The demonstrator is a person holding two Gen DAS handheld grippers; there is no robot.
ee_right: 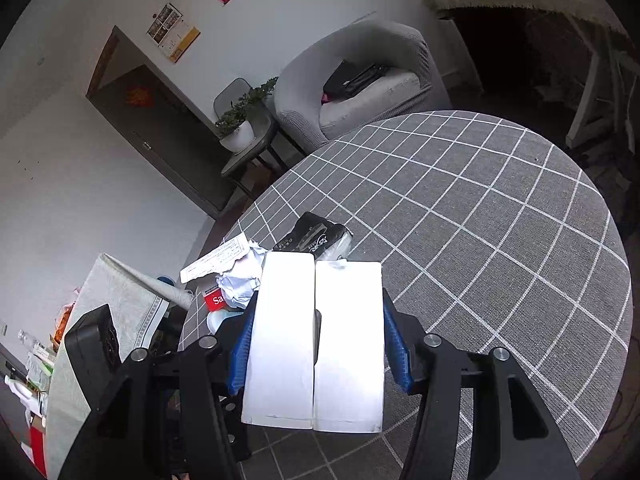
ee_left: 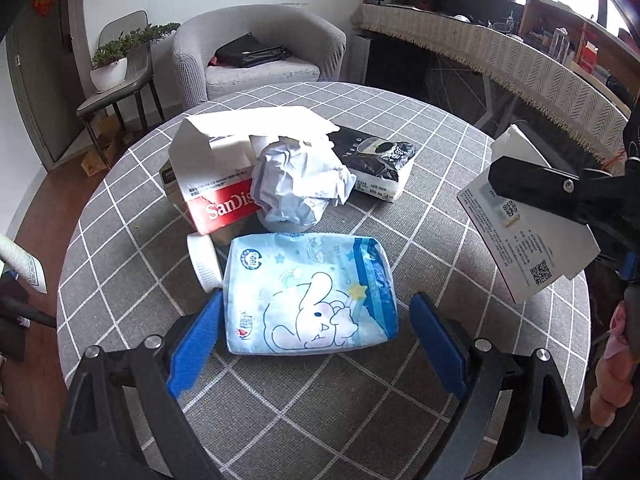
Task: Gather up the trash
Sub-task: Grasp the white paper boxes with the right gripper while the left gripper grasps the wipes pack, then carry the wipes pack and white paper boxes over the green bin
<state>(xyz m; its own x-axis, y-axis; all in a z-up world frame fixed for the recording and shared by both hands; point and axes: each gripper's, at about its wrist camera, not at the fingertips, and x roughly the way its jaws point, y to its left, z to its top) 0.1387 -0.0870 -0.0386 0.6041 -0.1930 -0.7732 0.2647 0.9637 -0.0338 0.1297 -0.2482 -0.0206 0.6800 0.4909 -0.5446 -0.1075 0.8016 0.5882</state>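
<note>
Grey checked cloth covers the round bench (ee_left: 460, 152). At its middle lies the trash heap: torn SanDisk box (ee_left: 218, 168), its inside hidden, then a crumpled paper ball (ee_left: 298, 184). Right tongs (ee_right: 316, 344) clamp a white carton (ee_right: 316, 344) above the bench. Left tongs (ee_left: 316, 344) gape around the tissue pack (ee_left: 308, 296) near the near edge; best to centre it before squeezing gently.

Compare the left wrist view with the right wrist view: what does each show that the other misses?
Left wrist only: the blue cartoon tissue pack lying between the open left tongs, a white bottle beside it, and the printed QR-code face of the white box.

Right wrist only: the right tongs shut on the white box, whose plain flaps face the camera, and a wall calendar.

Both: the checked tablecloth, crumpled paper, red SanDisk box, black packet, grey armchair and potted plant.
</note>
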